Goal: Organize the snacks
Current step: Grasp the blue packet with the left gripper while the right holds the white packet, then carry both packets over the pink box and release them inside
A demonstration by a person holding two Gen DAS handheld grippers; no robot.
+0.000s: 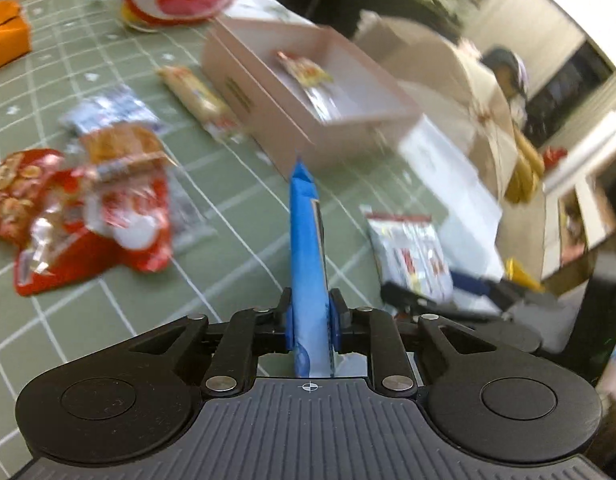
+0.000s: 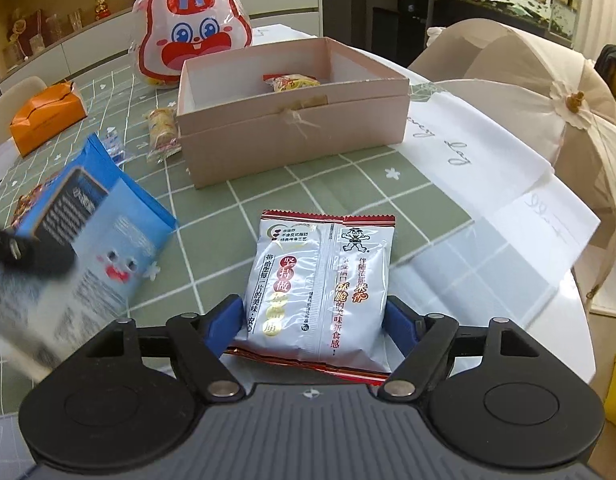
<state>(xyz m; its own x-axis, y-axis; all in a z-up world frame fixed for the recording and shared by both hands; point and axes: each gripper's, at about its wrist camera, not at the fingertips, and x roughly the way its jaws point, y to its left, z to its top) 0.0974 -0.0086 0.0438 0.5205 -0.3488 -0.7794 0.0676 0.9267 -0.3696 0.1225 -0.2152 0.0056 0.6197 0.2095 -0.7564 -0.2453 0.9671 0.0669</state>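
Note:
My left gripper (image 1: 310, 304) is shut on a blue snack packet (image 1: 305, 240), held edge-on above the green checked tablecloth and pointing toward the pink open box (image 1: 291, 120). The right wrist view shows that same blue packet (image 2: 95, 216) at the left, lifted and blurred. Ahead stands the pink box (image 2: 291, 132) with one yellow-red snack (image 2: 291, 80) inside. A silver snack packet (image 2: 316, 280) with red ends lies flat on the cloth. My right gripper (image 2: 314, 320) stands open around its near end, blue pads at its side edges without visibly squeezing it.
A pile of red snack packets (image 1: 87, 216) lies left of the blue packet. A long yellow packet (image 2: 161, 128) lies beside the box. A rabbit-face bag (image 2: 191, 36) and an orange box (image 2: 47, 116) sit at the back. A mesh food cover (image 2: 528, 92) stands right.

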